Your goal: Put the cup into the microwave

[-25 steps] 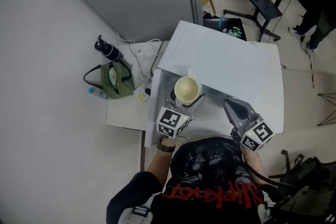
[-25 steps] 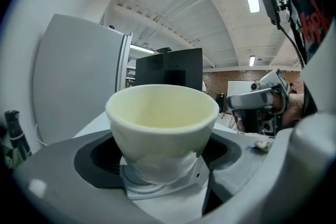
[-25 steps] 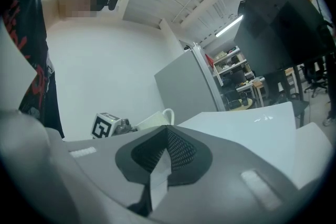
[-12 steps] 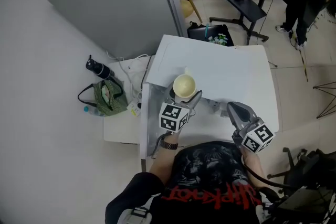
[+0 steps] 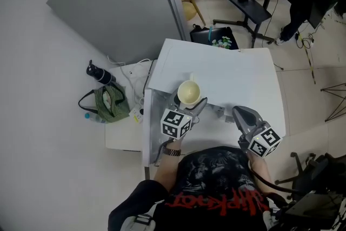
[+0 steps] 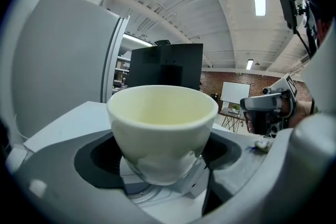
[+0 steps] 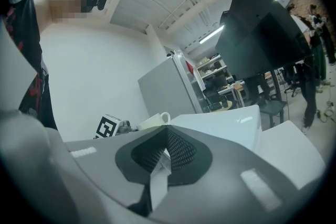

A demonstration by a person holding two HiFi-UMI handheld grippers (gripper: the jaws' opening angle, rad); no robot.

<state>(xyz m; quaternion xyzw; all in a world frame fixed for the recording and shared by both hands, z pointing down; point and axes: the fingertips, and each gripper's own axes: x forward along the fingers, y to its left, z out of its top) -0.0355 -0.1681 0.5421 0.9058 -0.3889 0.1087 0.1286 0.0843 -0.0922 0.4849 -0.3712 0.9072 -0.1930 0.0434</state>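
1. Tall grey partition panel [image 5: 119,2]: stands behind the table & microwave, well clear of the work.
2. Big white box-shaped microwave [image 5: 232,73]: seen from above, so mostly its top shows. At the front-left a panel that looks like its door [image 5: 153,124] is swung out, so the opening seems ready. The cavity itself isn't visible.
3. Small white table [image 5: 124,135]: just left of the microwave, w/ white cables [image 5: 138,70] near its far-right corner.
4. L gripper [image 5: 189,102]: jaws part-open & clamped on the cup's lower body from both sides. Cup is upright.
5. R gripper [image 5: 238,112]: jaws fully together, nothing btwn them. It hovers at the microwave's front edge, right of the cup & apart from it.
6. Green striped cloth bag [image 5: 105,104]: at the table's left edge, not in the way.
7. Cream ceramic cup [image 5: 188,92]: held at the front edge of the microwave top, near its left corner, handle pointing away from the person. Judging by this, the pick-up is done but the cup isn't inside yet. Left to do: lower it to the opening, move it in, set it down, let go. Closest obstacles are prob. the door & the top's front edge.
8. Black bottle [image 5: 98,73]: at the table's far-left corner, well apart from the cup.
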